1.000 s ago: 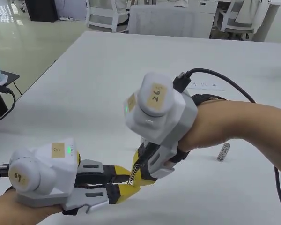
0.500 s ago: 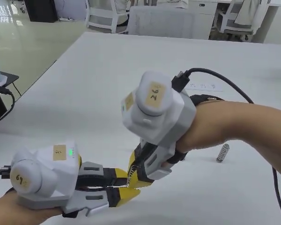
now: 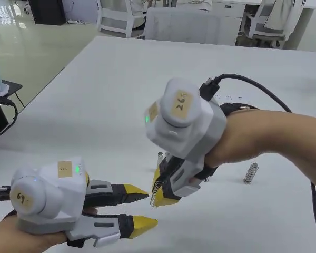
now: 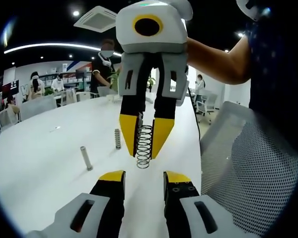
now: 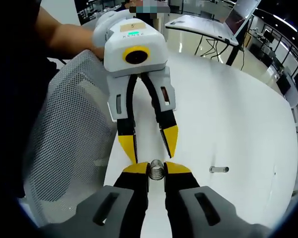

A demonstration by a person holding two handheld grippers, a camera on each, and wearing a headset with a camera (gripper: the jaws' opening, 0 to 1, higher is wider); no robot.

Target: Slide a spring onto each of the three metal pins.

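My right gripper (image 3: 161, 197) is shut on a small steel spring (image 3: 156, 196), which hangs down between its yellow tips. In the left gripper view that spring (image 4: 144, 154) sticks out below the right gripper (image 4: 144, 140). My left gripper (image 3: 142, 208) stands open just left of it, apart from the spring; its yellow tips (image 4: 112, 176) frame empty space. A bare upright metal pin (image 4: 85, 157) stands on the white table, and beside it a pin wearing a spring (image 4: 117, 139). Another spring (image 3: 250, 172) lies loose to the right.
The white table (image 3: 95, 105) stretches far ahead, with a power strip (image 3: 229, 97) behind my right arm. A mesh chair back (image 4: 248, 158) sits at the table's near edge. Chairs and desks stand beyond the far edge.
My left gripper has opened and drawn back from the spring. The right gripper has kept the spring and shifted slightly right and up.
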